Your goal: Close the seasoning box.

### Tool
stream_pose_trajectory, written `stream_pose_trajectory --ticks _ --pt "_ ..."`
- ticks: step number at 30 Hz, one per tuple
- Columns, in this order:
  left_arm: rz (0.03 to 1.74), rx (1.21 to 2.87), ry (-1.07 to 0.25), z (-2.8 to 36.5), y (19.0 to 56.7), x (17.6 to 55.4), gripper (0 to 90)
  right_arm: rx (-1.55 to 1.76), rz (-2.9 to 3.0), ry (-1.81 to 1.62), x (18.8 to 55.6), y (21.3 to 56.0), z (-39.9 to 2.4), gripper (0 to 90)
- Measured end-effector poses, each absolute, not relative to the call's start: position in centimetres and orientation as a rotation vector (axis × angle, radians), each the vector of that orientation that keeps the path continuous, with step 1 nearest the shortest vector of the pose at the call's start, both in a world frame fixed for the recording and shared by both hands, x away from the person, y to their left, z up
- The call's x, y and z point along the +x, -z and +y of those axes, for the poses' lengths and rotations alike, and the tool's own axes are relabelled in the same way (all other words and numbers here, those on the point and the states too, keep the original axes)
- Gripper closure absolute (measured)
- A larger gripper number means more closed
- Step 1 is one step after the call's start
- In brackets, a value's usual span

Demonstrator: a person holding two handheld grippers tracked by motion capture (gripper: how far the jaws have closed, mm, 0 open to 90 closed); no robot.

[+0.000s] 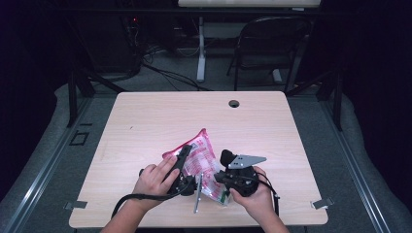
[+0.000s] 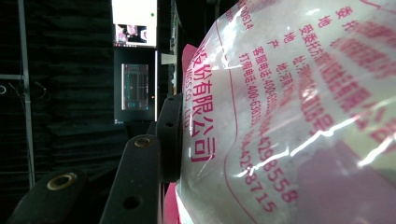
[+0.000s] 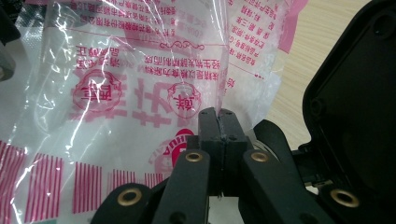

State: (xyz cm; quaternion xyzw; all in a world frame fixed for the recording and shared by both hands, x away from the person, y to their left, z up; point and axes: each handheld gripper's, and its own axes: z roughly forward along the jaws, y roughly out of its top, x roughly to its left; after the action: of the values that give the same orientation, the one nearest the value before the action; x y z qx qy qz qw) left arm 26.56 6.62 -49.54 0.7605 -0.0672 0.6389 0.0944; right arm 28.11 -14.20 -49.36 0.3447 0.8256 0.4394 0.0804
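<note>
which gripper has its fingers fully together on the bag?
The right gripper: fingers meet, pinching the clear pink-printed plastic bag's film. The left gripper spans the bag's bulk.

There was one plastic bag [image 1: 199, 158] with pink print on one tabletop [image 1: 145, 121], two tools, the left tool [image 1: 183, 155] and the right tool [image 1: 221, 177], and one chair [image 1: 272, 43] behind.

Pale wooden table [image 1: 145, 121], cable hole [image 1: 234, 103] at its far edge; a pink-printed bag [image 1: 199, 155] rests near-centre.
</note>
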Motion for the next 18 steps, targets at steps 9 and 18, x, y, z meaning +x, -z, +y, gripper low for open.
stream_pose_trajectory --ticks 9,18 --pt "-0.203 2.253 -1.897 6.56 49.44 26.54 64.5 1.030 2.468 -1.312 28.10 49.34 -14.24 90.0" --pt "-0.201 2.253 -1.894 6.53 49.36 26.53 64.7 1.031 2.467 -1.313 28.11 49.33 -14.23 90.0"
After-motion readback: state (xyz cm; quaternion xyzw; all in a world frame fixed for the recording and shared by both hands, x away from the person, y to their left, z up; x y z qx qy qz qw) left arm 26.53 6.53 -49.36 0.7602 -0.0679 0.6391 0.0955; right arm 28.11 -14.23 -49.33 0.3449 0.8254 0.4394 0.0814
